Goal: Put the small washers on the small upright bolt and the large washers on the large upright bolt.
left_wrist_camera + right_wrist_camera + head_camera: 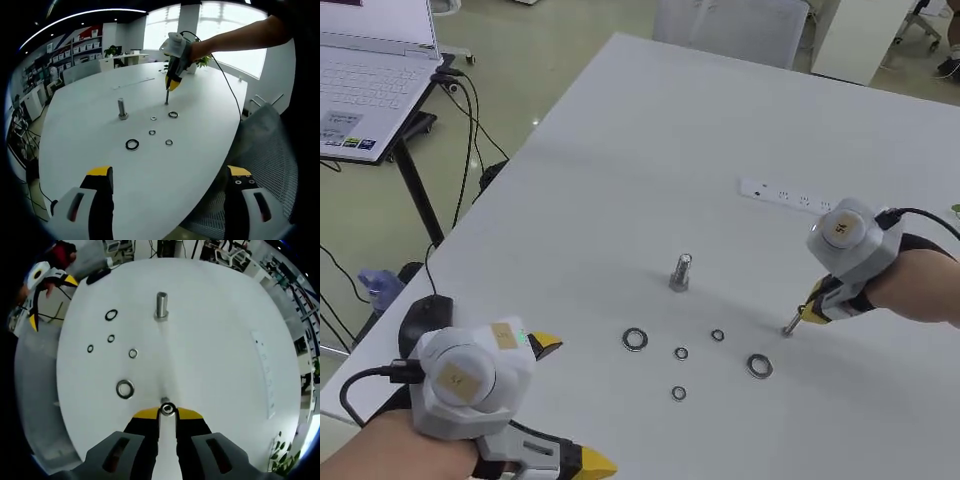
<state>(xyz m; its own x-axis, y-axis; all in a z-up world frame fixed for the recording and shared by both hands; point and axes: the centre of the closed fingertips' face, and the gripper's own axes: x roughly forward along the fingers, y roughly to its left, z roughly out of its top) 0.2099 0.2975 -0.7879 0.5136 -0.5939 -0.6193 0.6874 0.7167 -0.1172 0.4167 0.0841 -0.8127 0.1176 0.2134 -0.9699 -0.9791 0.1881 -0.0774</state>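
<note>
The right gripper (807,312) is pinching the small bolt (790,325) between its jaws, which are closing tight on it. The small bolt is standing almost straight up on the right side of the table (620,150), with its lower end touching the table top. In the right gripper view, the top of the small bolt is peeking out between the 2 yellow jaw tips.

The left gripper (570,405) is hanging over the front left edge of the table. Its jaws are spreading wide apart and are holding nothing.

The large bolt (681,272) is standing upright by itself in the middle of the table. All 5 washers are lying flat on the table in front of it. 1 large washer (635,339) is lying to the left. The other large washer (759,366) is lying to the right, near the small bolt. The 3 small washers (681,353) are lying between them, apart from each other.

A white power strip (785,195) is lying farther back on the table. An open laptop (370,70) is sitting on a stand beside the table.
</note>
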